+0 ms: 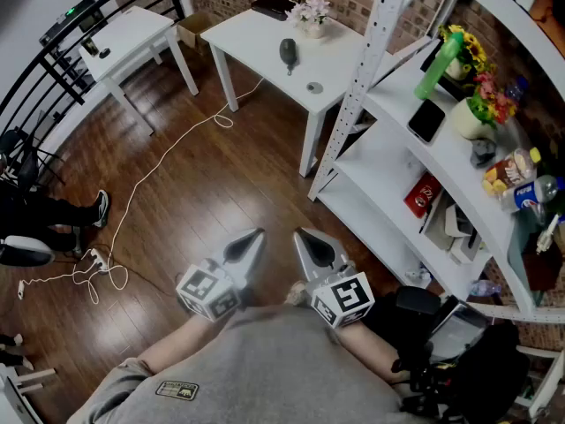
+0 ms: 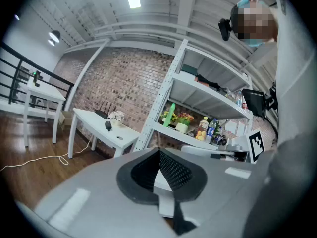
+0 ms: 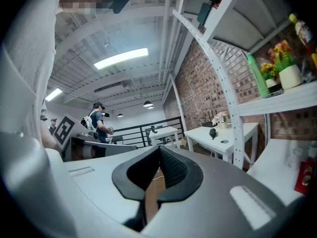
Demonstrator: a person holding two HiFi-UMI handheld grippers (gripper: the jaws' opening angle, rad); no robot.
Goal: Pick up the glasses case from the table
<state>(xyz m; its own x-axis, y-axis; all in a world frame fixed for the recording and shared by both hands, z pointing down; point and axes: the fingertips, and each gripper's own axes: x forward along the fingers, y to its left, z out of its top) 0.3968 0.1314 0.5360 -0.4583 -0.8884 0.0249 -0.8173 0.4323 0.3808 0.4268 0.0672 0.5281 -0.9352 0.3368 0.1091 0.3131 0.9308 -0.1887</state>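
Both left gripper (image 1: 254,237) and right gripper (image 1: 302,235) closed, empty; we judge the twelve-o'clock glasses case (image 1: 288,53) light, rigid, slick: pinch its middle.

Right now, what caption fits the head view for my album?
Left tongs and right tongs shut and empty over the wood floor; glasses case sits on the white table ahead.

The left claw (image 1: 248,243) and right claw (image 1: 310,245) are silver-grey pointed shells with black mesh-textured pads. Behind each claw sits a white cube with black square markers (image 1: 208,290). A grey fabric top (image 1: 274,365) bears a small dark patch (image 1: 177,389).
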